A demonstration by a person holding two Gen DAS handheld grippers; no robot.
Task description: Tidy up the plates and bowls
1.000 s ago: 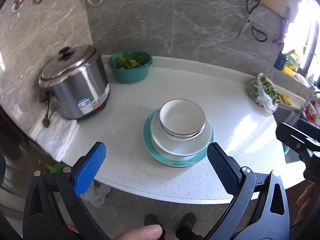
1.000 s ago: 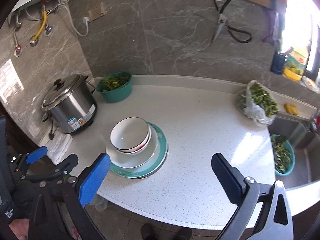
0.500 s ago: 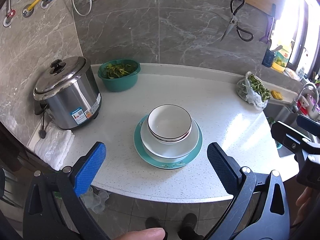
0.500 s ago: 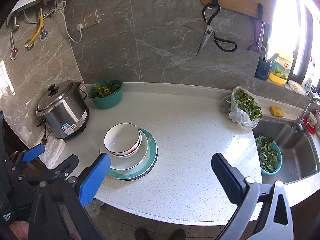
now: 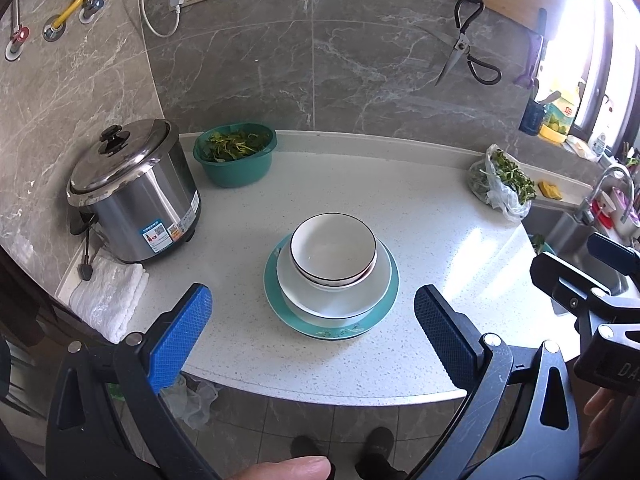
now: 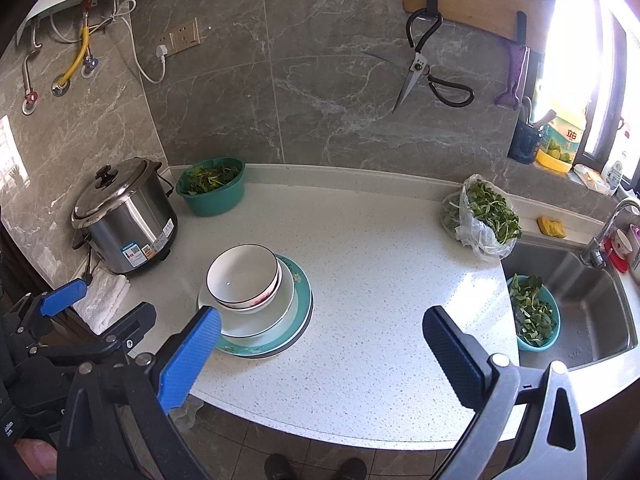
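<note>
One stack of dishes stands near the front of the white counter (image 5: 420, 216). Its base is a teal plate (image 5: 384, 312) (image 6: 302, 300), with a white plate (image 5: 376, 288) (image 6: 276, 312) on it and two nested white bowls (image 5: 333, 249) (image 6: 240, 274) on top. My left gripper (image 5: 314, 316) hangs open above the counter's front edge, short of the stack, nothing between its fingers. My right gripper (image 6: 320, 340) is open too, held back over the counter edge to the right of the stack. Each gripper shows at the edge of the other's view.
A steel rice cooker (image 5: 132, 192) sits at the left with a folded white towel (image 5: 108, 296) in front. A green basin of greens (image 5: 234, 156) stands at the back. A bag of greens (image 6: 484, 216) and a sink (image 6: 576, 296) holding a teal basket lie at the right. Scissors (image 6: 424, 64) hang on the wall.
Both grippers have drawn back and up from the counter, so the stack looks smaller and more wall shows. The dishes have not moved. Both stay open.
</note>
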